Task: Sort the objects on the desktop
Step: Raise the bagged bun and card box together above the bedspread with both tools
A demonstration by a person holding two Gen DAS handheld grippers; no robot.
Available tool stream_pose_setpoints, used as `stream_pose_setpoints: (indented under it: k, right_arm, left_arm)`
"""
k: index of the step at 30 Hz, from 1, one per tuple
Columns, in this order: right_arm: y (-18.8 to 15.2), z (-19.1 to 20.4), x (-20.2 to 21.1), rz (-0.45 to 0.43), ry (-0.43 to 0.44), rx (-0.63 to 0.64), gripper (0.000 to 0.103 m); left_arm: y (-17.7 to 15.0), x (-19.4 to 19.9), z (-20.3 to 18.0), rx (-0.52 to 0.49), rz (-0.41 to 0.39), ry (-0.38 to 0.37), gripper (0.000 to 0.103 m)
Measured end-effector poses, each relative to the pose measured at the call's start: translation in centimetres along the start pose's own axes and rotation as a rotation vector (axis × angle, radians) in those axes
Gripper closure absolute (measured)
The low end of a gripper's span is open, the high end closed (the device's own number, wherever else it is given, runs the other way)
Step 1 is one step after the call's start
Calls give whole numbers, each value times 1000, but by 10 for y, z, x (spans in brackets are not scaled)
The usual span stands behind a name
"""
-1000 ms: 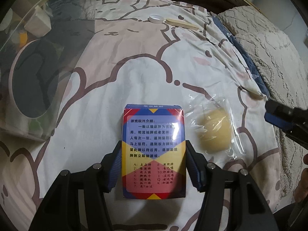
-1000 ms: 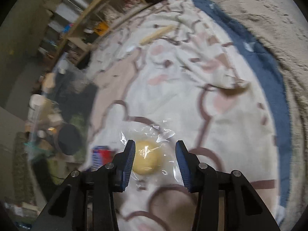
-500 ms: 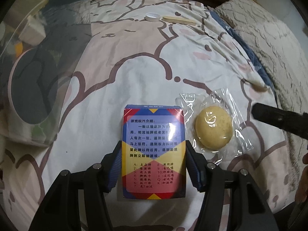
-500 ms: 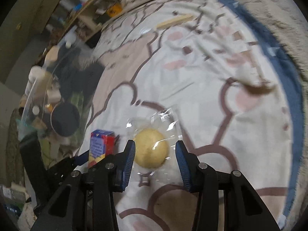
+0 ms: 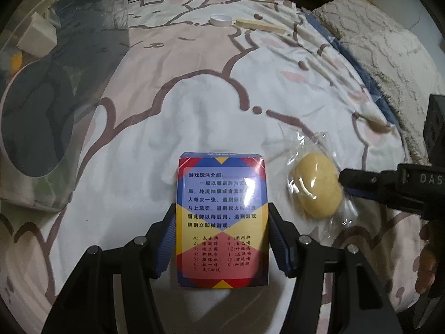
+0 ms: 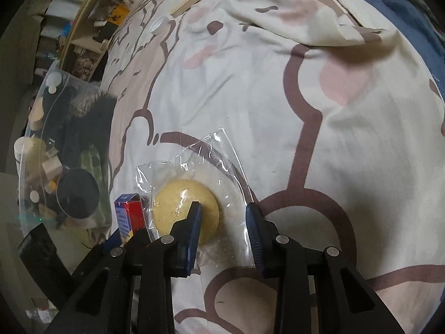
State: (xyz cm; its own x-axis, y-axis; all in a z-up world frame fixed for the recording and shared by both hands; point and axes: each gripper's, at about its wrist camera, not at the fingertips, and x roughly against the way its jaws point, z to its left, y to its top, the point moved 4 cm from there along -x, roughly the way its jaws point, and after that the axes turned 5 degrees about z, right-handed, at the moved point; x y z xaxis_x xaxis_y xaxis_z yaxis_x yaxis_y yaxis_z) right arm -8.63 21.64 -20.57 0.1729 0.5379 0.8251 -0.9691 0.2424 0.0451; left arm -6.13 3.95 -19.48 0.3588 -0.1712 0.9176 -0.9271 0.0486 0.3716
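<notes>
**Both grippers engaging items on the bed**

Left gripper: clamping the red, blue and yellow printed card box on both long sides, box lying flat on the cream bedsheet with brown and pink cartoon outlines.

Right gripper: closing, jaws narrowing over the round yellow bun in clear plastic wrap. Straddling the right portion of the bun and wrapper, left finger lying over the bun, right finger resting on the wrapper edge; not yet pinching.

Lying just to the right of the card box in the left wrist view: wrapped bun.

Lying well apart at the far end of the sheet: white round cap beside a pale wooden stick.
</notes>
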Motion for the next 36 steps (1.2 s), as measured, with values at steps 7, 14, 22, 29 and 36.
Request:
stream_pose_setpoints:
  k: [7, 14, 22, 29, 36]
  right_arm:
    - [2, -27, 7, -2, 93, -161, 69]
    - [6, -31, 43, -111, 173, -233, 64]
    - [6, 7, 71, -189, 197, -81, 9]
    - [7, 6, 61, -168, 103, -60, 9]
    - [7, -14, 51, -139, 3, -88, 54]
  left_arm:
    - [7, 9, -21, -66, -74, -51, 43]
    - [12, 24, -46, -82, -134, -197, 43]
    - [11, 24, -76, -137, -149, -272, 43]
    - [1, 15, -90, -168, -114, -291, 43]
    - [-7, 6, -91, -187, -69, -256, 43]
